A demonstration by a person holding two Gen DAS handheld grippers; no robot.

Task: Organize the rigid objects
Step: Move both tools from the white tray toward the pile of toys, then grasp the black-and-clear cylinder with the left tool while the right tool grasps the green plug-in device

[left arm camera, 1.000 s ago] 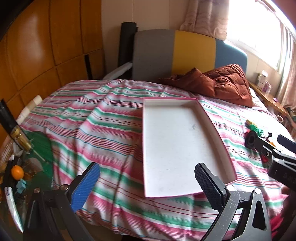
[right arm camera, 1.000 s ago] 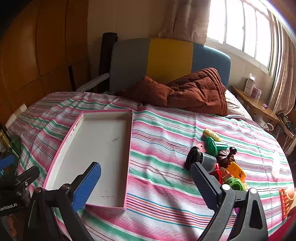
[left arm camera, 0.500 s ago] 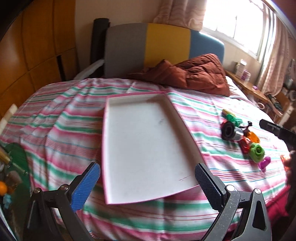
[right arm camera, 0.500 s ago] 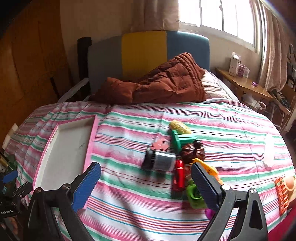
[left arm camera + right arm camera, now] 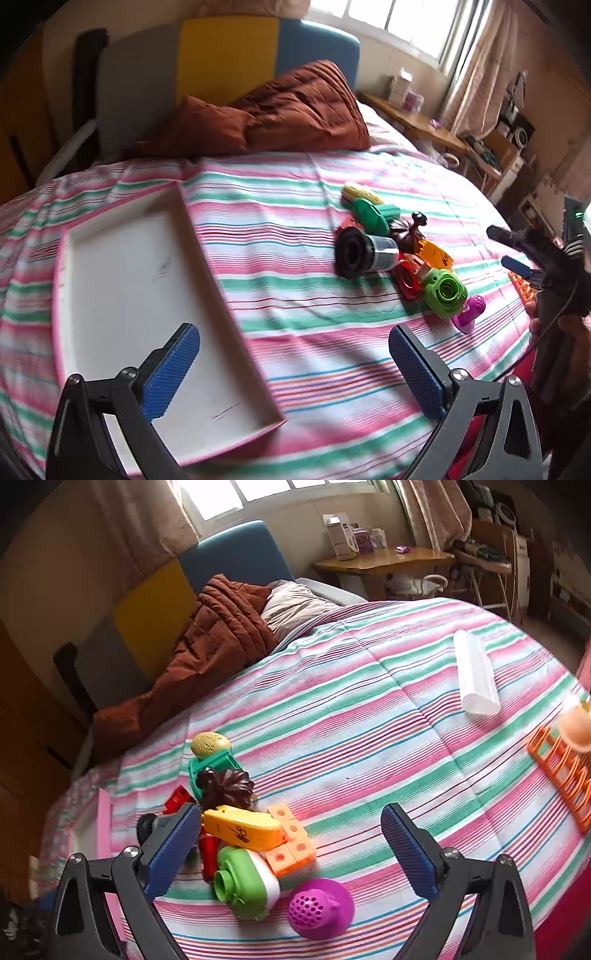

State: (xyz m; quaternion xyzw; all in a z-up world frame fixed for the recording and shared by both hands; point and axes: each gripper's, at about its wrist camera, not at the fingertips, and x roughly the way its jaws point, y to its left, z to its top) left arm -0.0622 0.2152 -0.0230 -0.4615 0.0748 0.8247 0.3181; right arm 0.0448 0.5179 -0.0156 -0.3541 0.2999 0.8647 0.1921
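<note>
A white tray with a pink rim [image 5: 133, 280] lies empty on the striped bed at the left. A cluster of toys lies to its right: a black-and-silver cylinder [image 5: 364, 253], a green camera toy [image 5: 443, 291] [image 5: 245, 882], a purple shower-head toy [image 5: 471, 312] [image 5: 319, 908], a yellow-orange toy [image 5: 242, 827], a brown pumpkin [image 5: 227, 784] and a yellow corn [image 5: 209, 744]. My left gripper [image 5: 295, 373] is open and empty above the tray's near right corner. My right gripper [image 5: 288, 849] is open and empty just above the toy cluster; it also shows in the left wrist view [image 5: 513, 251].
An orange rack [image 5: 561, 771] and a white tube [image 5: 474, 674] lie on the bed's right side. A brown quilt [image 5: 280, 110] is piled at the headboard. A wooden side table [image 5: 384, 561] stands beyond the bed.
Both grippers have swung to the right. The tray has slid to the left of both views and the toy cluster has come close under my right gripper. Both stay open.
</note>
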